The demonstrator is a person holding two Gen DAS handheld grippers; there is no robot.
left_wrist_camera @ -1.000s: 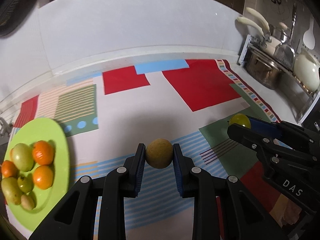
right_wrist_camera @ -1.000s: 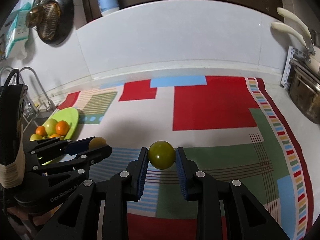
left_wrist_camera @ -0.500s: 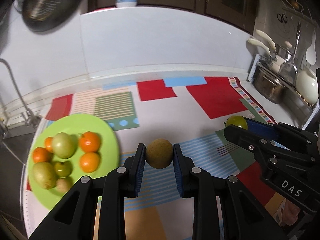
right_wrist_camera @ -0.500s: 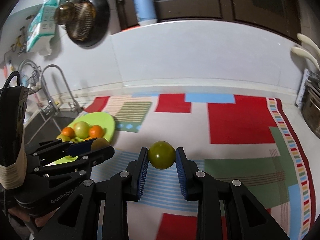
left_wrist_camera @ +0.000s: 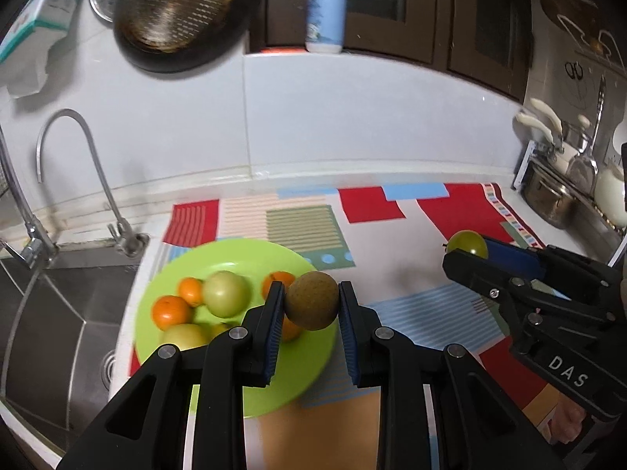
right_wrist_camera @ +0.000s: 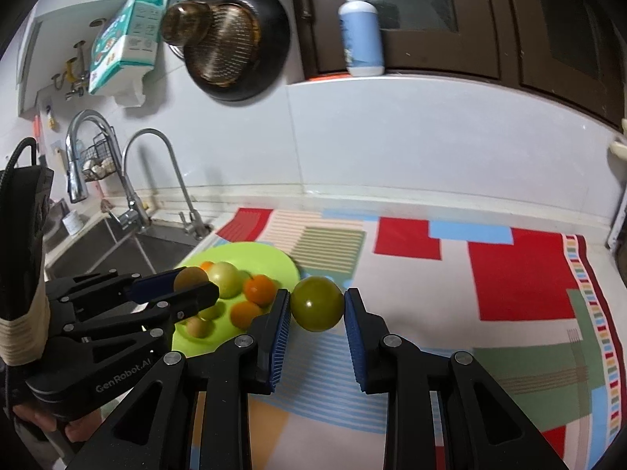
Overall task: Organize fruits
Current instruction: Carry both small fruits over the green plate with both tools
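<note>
Green plate (left_wrist_camera: 250,258) now under the left gripper (left_wrist_camera: 311,305), no longer far off to its side; so delivery close, release likely next. Beside the plate, over the patterned cloth (right_wrist_camera: 509,274) on the tabletop: right gripper (right_wrist_camera: 317,307), jaws closed tight on a green fruit (right_wrist_camera: 316,302). Left jaws clamped on a brown speckled fruit (left_wrist_camera: 311,299) above the plate's near edge. Both round, no long axis, no pointing direction.

A round, rough-skinned brown fruit (left_wrist_camera: 311,300) sits pinched in the left claw (left_wrist_camera: 311,305), up over the edge of the round lime-green plate (left_wrist_camera: 309,360). A smooth olive-green round fruit (right_wrist_camera: 316,303) is squeezed in the right claw (right_wrist_camera: 316,309). The plate holds small orange citrus (left_wrist_camera: 171,311) and a pale green round fruit (left_wrist_camera: 225,293) bunched together.
</note>
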